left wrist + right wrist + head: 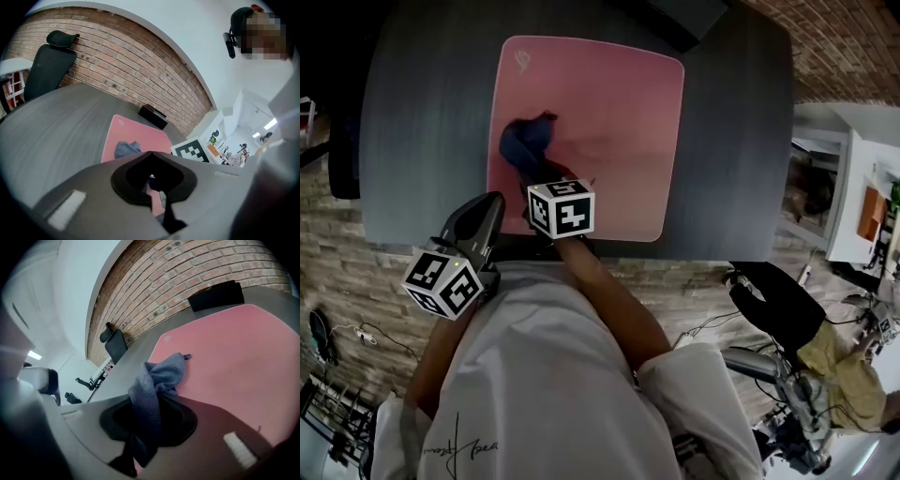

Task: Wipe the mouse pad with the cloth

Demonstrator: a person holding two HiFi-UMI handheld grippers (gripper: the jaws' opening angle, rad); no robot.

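While the right tongs (536, 180) are clamped on the blue cloth (525, 141), that cloth sits bunched up on the left part of the pink mouse pad (609, 122), upper middle of the head view. Pad's flat on the dark grey table (422, 112). Meanwhile the left tongs (487, 211) are pressed together w/ nothing b/w them, lower left, just beside the pad's lower-left corner.

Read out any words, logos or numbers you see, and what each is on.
Nothing reads clearly.
Mouse pad: small pale logo in one corner, too small to read.
White shirt: cursive print, blurred, unreadable.
Marker cubes: black-and-white square codes, no words.
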